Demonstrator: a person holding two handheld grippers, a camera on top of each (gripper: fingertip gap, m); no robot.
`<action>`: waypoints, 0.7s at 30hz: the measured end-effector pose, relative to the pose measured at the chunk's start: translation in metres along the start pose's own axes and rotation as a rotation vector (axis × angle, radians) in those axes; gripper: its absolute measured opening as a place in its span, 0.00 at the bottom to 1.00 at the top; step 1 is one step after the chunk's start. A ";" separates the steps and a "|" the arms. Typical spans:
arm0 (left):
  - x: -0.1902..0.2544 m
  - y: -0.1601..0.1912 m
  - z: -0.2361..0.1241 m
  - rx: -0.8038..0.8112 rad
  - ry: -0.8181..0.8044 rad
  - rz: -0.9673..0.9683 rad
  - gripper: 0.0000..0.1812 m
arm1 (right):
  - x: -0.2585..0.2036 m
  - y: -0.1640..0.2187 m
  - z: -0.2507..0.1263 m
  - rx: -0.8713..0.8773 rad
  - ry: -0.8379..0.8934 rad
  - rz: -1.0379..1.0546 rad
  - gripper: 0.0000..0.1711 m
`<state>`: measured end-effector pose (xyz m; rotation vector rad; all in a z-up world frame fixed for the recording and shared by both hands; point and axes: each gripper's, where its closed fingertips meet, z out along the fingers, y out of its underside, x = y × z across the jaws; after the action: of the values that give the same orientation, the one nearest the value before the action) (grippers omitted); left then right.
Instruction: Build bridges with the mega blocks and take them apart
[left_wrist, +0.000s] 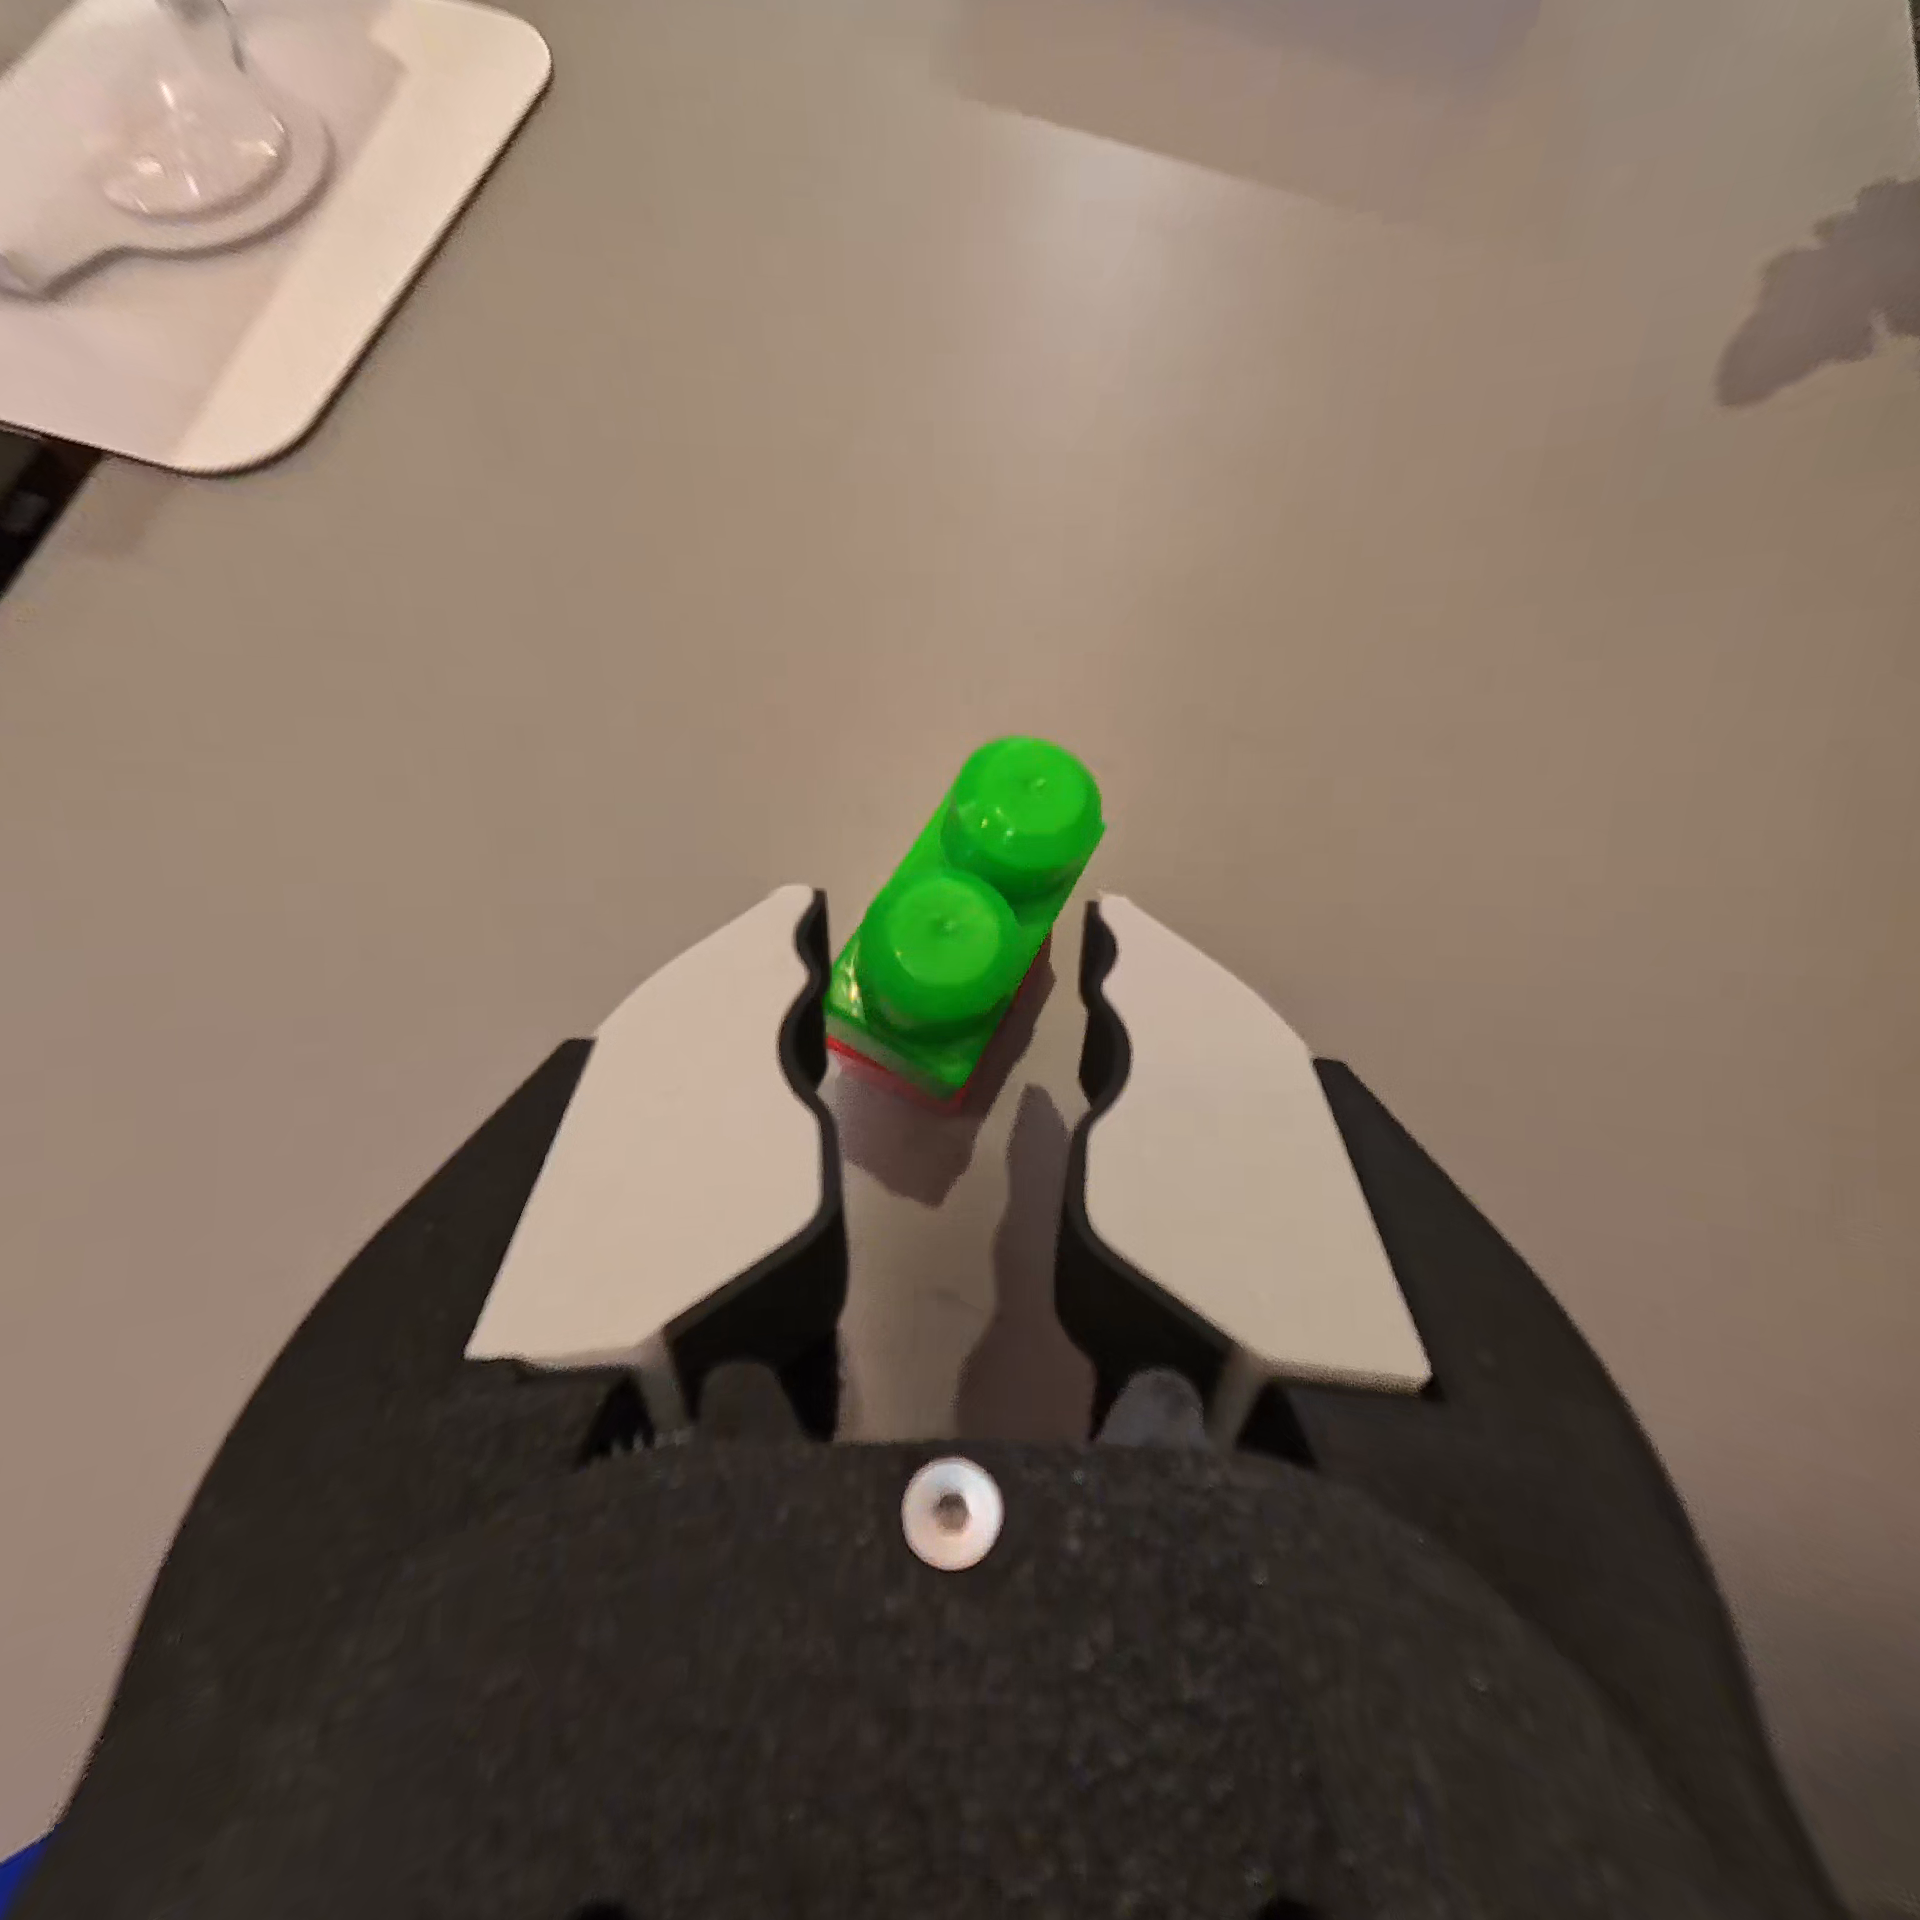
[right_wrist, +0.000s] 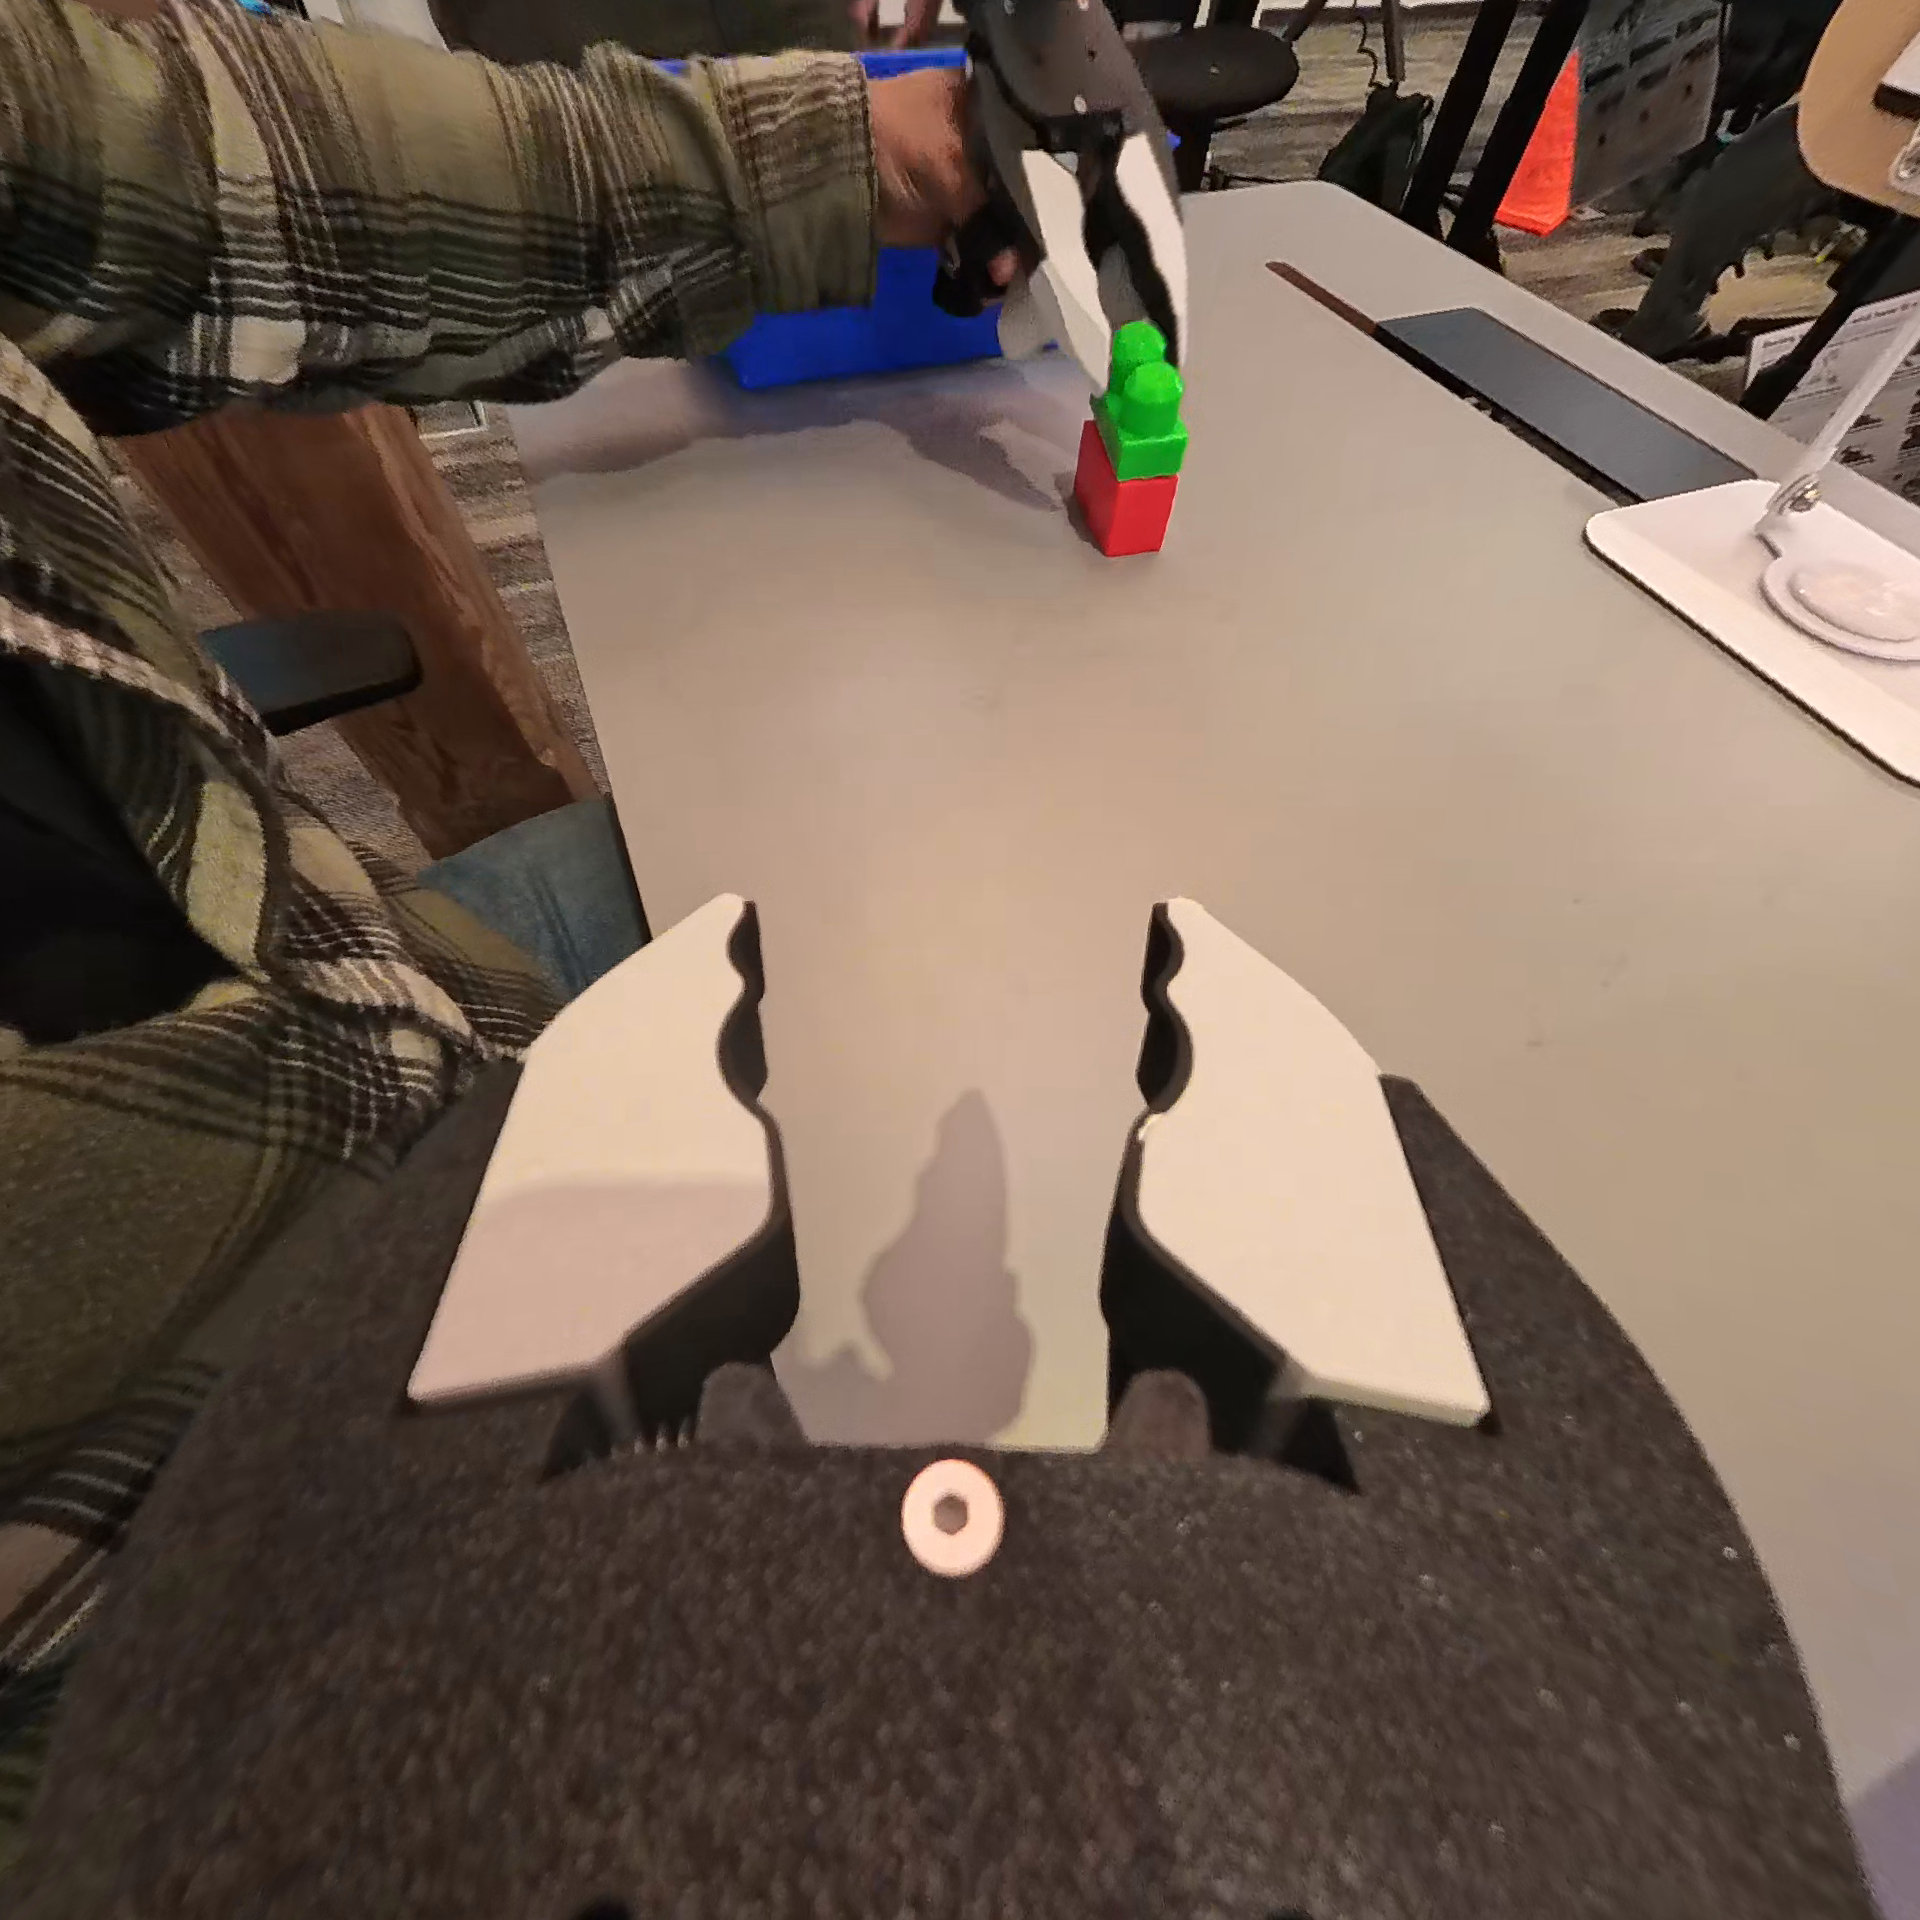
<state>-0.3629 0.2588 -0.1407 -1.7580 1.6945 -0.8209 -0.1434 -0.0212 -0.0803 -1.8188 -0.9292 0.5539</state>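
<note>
Two blocks stacked, green block (left_wrist: 961, 920) on red block (right_wrist: 1125, 506); my left hand-held gripper (left_wrist: 954, 914) straddles green, jaws apart; next, clamp. Right hand-held gripper (right_wrist: 951, 920) idle, apart.

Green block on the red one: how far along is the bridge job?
Done: the green block sits on the red block, a single pillar on the table. In hand: nothing; the left gripper is open around the green block, its fingers not clamping it. The right gripper is open and empty. Left: no span shows.
</note>
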 end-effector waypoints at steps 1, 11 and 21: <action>0.000 0.003 0.002 -0.009 0.002 0.002 0.21 | 0.001 0.000 0.000 0.001 0.001 0.001 0.41; -0.001 0.002 0.007 0.030 -0.057 -0.127 0.17 | 0.005 0.001 0.002 0.004 -0.008 0.001 0.40; -0.001 0.005 0.009 0.007 -0.064 -0.217 0.17 | 0.006 0.006 0.008 -0.002 -0.022 0.014 0.40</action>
<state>-0.3593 0.2595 -0.1506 -1.9666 1.4756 -0.8524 -0.1435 -0.0137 -0.0886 -1.8258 -0.9325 0.5826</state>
